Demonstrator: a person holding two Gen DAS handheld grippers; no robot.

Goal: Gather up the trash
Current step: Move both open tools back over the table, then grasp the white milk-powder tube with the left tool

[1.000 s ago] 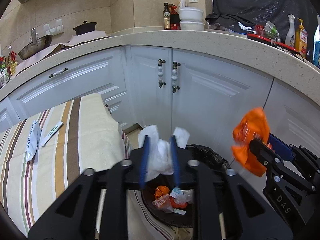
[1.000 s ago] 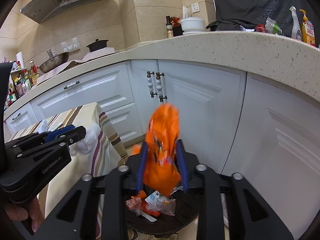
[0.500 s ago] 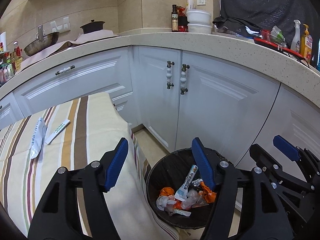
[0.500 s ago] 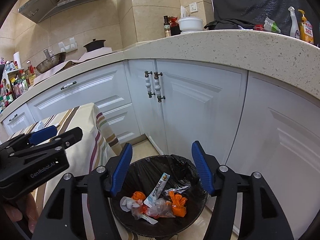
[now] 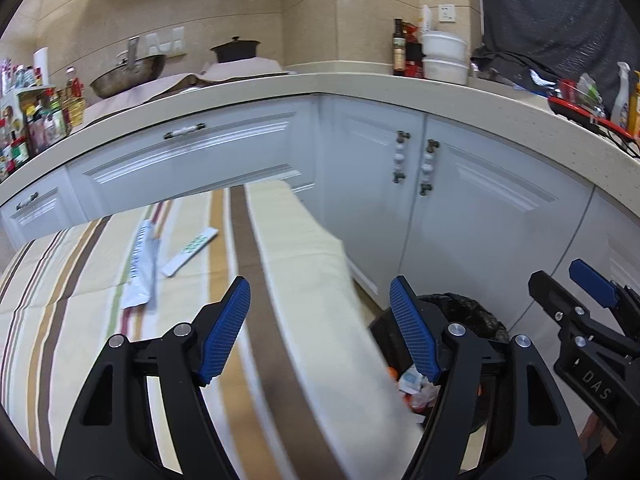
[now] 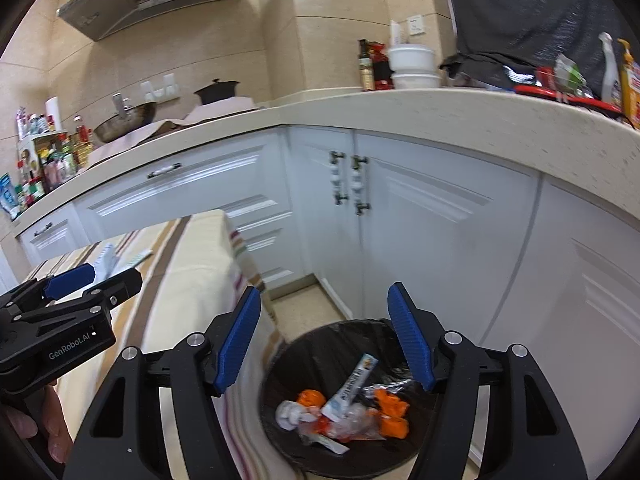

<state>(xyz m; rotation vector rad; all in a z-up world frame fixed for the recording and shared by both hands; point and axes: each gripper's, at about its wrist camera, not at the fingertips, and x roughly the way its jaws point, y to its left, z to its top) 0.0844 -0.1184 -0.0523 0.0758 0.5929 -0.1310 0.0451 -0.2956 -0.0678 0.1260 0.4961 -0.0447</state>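
Left wrist view: left gripper [image 5: 320,328] wide open, nothing between the pads — jaws just opened further. Aimed across the striped tablecloth [image 5: 80,340], bin [image 5: 472,316] low at right behind the right finger. Remaining trash on the cloth: a white wrapper [image 5: 140,272] and, just beside it, a white strip with green print [image 5: 190,252], near but apparently apart. Right gripper [image 5: 576,300] visible at far right, empty.

Right wrist view: right gripper [image 6: 324,340] also open and empty, jaws likewise just widened, hanging above the bin [image 6: 280,364]. Inside the bin: orange scraps [image 6: 394,408], a white crumpled wad [image 6: 290,414], a printed sachet [image 6: 352,380] and clear film. Left gripper [image 6: 92,280] at left, over the table edge, the two flat pieces beyond it.

Step in hand, by judgement: return to the table for the last two pieces.
- Keep jaws wide until the pads straddle one piece.
- Approach low and shallow; flat wrappers likely need one pad slid under an edge.
- Avoid pinching the cloth — drag would shift both pieces.
- Take one piece per gripper.
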